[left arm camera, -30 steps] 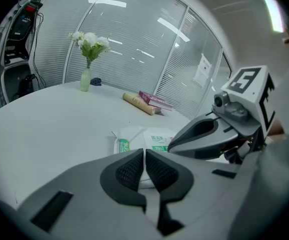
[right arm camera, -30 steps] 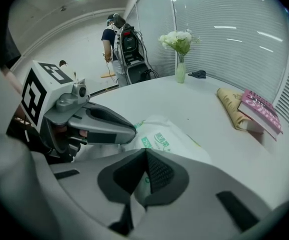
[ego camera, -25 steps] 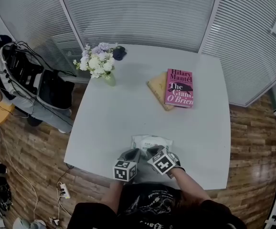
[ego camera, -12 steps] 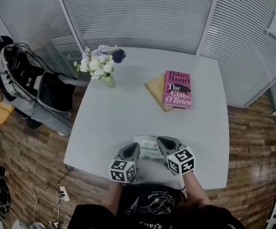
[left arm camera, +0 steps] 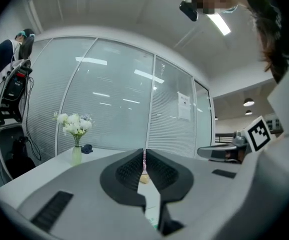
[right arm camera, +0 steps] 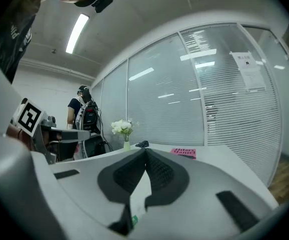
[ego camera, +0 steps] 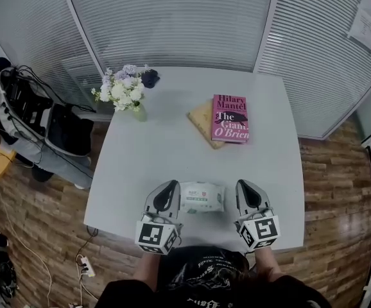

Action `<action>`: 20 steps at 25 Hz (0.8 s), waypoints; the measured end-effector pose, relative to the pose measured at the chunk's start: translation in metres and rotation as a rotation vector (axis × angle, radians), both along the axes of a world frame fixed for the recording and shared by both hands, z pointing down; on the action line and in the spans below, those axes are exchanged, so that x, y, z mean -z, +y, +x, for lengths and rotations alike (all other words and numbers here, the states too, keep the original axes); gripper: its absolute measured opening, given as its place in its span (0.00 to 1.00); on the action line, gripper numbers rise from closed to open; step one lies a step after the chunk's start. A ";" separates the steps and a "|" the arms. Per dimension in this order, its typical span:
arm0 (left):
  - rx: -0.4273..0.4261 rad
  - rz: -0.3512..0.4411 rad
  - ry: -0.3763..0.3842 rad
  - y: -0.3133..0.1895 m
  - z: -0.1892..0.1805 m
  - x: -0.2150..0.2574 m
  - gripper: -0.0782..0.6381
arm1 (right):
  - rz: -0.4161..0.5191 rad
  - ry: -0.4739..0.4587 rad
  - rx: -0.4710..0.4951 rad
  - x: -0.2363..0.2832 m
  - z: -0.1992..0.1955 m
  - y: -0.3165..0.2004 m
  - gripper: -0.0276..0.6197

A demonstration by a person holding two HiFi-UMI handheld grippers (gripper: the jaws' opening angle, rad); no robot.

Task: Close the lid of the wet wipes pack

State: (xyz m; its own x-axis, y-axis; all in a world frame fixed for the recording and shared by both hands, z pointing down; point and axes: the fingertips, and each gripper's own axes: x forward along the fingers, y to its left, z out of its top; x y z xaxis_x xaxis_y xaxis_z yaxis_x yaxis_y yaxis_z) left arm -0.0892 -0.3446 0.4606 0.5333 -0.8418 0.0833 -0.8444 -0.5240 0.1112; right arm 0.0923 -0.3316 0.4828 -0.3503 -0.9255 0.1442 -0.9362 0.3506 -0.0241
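The wet wipes pack (ego camera: 201, 196), white with a green label, lies flat on the white table (ego camera: 160, 153) near its front edge; its lid looks flat. My left gripper (ego camera: 169, 187) hovers just left of the pack and my right gripper (ego camera: 246, 188) just right of it. Neither touches the pack. Both point away from me, roughly level. In the left gripper view the left gripper (left arm camera: 144, 156) has its pads together with nothing between them. The right gripper (right arm camera: 145, 151) shows the same in its own view.
A pink book (ego camera: 230, 117) lies on a tan book (ego camera: 201, 116) at the far right of the table. A vase of white flowers (ego camera: 122, 92) and a small dark object (ego camera: 149, 77) stand at the far left. Bags and cables (ego camera: 25, 108) crowd the floor at left.
Both grippers have lifted off the pack and spread apart, the right one swinging out to the right. The pack, partly covered before, now lies in full view between them.
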 end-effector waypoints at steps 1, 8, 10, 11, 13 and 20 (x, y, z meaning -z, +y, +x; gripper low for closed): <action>0.010 0.013 0.000 0.004 -0.002 0.004 0.13 | 0.008 0.024 -0.018 0.001 0.004 0.005 0.04; 0.036 0.058 -0.022 0.016 -0.006 0.013 0.13 | 0.024 0.069 -0.076 0.000 0.021 0.017 0.04; 0.038 0.057 -0.018 0.021 -0.006 0.014 0.13 | 0.028 0.064 -0.067 0.003 0.018 0.019 0.04; 0.037 0.057 -0.020 0.023 -0.006 0.014 0.13 | 0.029 0.063 -0.064 0.004 0.017 0.021 0.04; 0.035 0.060 -0.024 0.025 -0.005 0.014 0.13 | 0.031 0.071 -0.068 0.005 0.016 0.022 0.04; 0.033 0.087 -0.041 0.032 -0.004 0.020 0.13 | 0.061 0.105 -0.112 0.011 0.021 0.028 0.04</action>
